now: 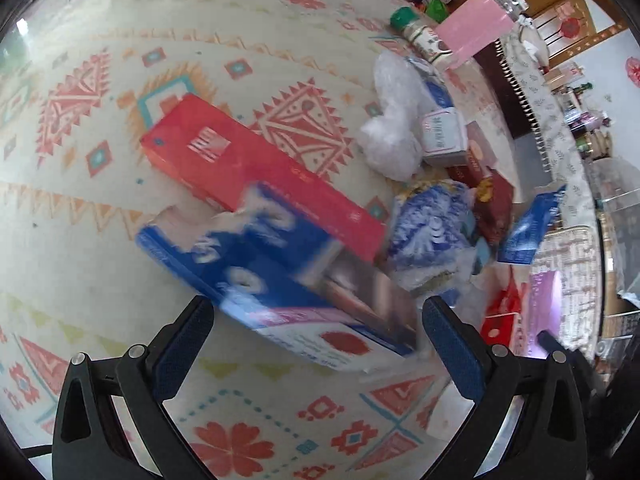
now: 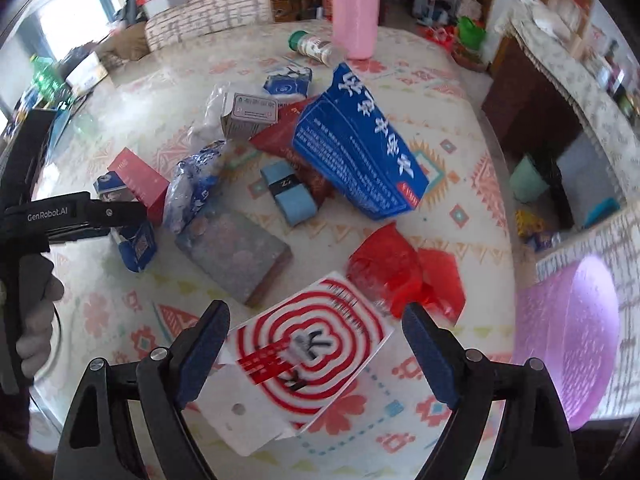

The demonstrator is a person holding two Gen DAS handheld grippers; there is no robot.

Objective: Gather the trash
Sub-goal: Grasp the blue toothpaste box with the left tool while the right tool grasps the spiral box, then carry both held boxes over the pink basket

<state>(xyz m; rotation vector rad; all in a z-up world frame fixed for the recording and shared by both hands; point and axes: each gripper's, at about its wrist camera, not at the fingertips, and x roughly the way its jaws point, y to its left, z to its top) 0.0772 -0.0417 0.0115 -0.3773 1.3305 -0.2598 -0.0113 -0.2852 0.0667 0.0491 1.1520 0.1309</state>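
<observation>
Your left gripper (image 1: 318, 334) has its jaws spread wide, and the blurred blue-and-white cardboard carton (image 1: 280, 276) sits between them at the tips; whether either pad touches it cannot be told from this view. Just behind that carton lies a long red rectangular box (image 1: 256, 176), flat on the surface (image 1: 100, 240), which is covered in a cream cloth with red, orange and teal geometric motifs.

Your right gripper (image 2: 316, 344) also has its jaws apart. Between them lies a white card packet printed with red concentric rings (image 2: 308, 360), not gripped as far as the view shows. Just beyond the right jaw sits a crumpled red plastic wrapper (image 2: 400, 272).

The rest of the trash is heaped toward the middle of the surface: a large blue bag with white lettering (image 2: 356, 144) tilted up on the pile, a light-blue roll with a black band (image 2: 288, 192) beside it, a grey-purple flat box (image 2: 236, 252) in front, a crumpled blue-and-white plastic bag (image 2: 192, 188), and a small white-and-grey carton (image 2: 250, 114) farther back. At the far edge stand a tall pink cylinder (image 2: 356, 16) and, lying beside it, a green-capped spice jar (image 2: 314, 46).

In the right wrist view your left gripper shows at the left edge, held in a grey-gloved hand (image 2: 36, 308).
</observation>
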